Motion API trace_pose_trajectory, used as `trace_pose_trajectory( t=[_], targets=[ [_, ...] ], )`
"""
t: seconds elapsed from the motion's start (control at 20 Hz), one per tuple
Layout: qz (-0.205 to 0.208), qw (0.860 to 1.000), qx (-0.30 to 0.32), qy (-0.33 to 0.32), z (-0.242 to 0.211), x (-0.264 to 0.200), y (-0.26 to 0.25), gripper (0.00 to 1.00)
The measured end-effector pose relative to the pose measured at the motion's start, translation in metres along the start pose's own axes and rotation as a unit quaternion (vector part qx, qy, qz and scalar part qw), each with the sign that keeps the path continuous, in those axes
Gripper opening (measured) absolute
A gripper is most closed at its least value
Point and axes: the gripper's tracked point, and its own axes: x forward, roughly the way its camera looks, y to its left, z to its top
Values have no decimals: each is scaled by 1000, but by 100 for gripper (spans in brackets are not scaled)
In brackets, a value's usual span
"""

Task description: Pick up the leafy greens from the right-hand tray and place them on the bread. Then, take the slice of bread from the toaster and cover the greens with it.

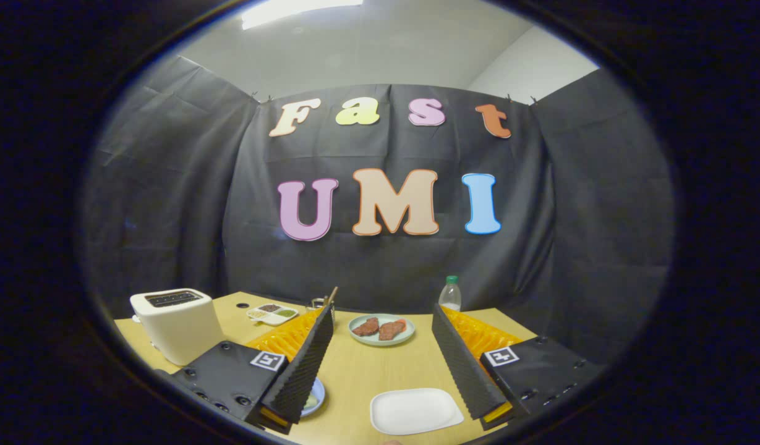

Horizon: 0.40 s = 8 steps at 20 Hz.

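Note:
My gripper (pixel 383 314) is open and held above the wooden table (pixel 361 371), with nothing between its fingers. A white toaster (pixel 175 324) stands at the table's left, beside the left finger; its top slots look dark and I cannot tell whether bread is in them. A small bluish plate (pixel 316 395) peeks out from under the left finger, with something pale green on it, mostly hidden. A white rounded-square plate or slice (pixel 415 410) lies low between the fingers, close to me.
A pale green plate (pixel 355 327) with two reddish meat pieces sits beyond the fingers. A divided dish (pixel 273 314) of condiments and a cup (pixel 321 303) with a stick stand behind the toaster. A green-capped bottle (pixel 450 295) stands at the back.

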Motion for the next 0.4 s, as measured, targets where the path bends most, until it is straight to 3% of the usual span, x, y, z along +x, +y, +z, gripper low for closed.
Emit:
trace_pose_trajectory(
  t=[0.15,0.4],
  targets=[
    [-7,1000,-5,-4,8,0,-19,100],
    [11,1000,18,22,-16,-5,-22,100]
  ],
)
